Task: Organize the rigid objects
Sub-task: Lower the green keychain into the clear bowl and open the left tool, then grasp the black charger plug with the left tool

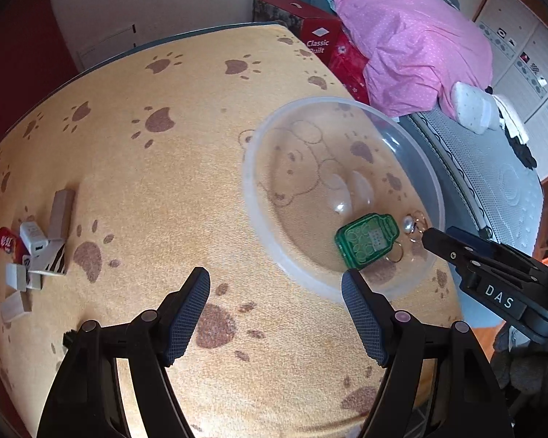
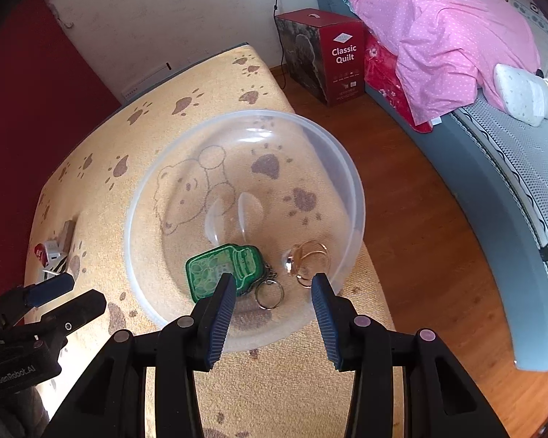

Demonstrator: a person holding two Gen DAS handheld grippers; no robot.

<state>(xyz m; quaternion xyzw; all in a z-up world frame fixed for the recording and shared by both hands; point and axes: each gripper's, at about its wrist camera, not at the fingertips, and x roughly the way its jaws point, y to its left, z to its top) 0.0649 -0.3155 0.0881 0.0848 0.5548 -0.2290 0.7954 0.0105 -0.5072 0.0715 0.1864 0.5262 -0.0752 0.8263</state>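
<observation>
A clear plastic bowl [image 1: 259,219] [image 2: 139,255] stands on the paw-print cloth. Inside it lie a green keychain tag [image 1: 365,239] [image 2: 221,268] with a key ring and a gold ring trinket [image 1: 414,224] [image 2: 308,259]. My right gripper [image 2: 274,288] is open and empty above the bowl's near rim; it also shows in the left wrist view [image 1: 438,241]. My left gripper [image 1: 276,281] is open and empty above the cloth, left of the bowl. A pile of small objects [image 1: 36,252] [image 2: 54,252] lies at the table's left: wooden blocks, a white charger, a red piece, a zebra-striped piece.
The table [image 1: 146,182] ends to the right at a wooden floor [image 2: 420,219]. Beyond stand a bed [image 2: 511,168] with a pink quilt [image 2: 438,36] and a red quilt box [image 2: 332,58]. A red wall [image 2: 29,127] lies left.
</observation>
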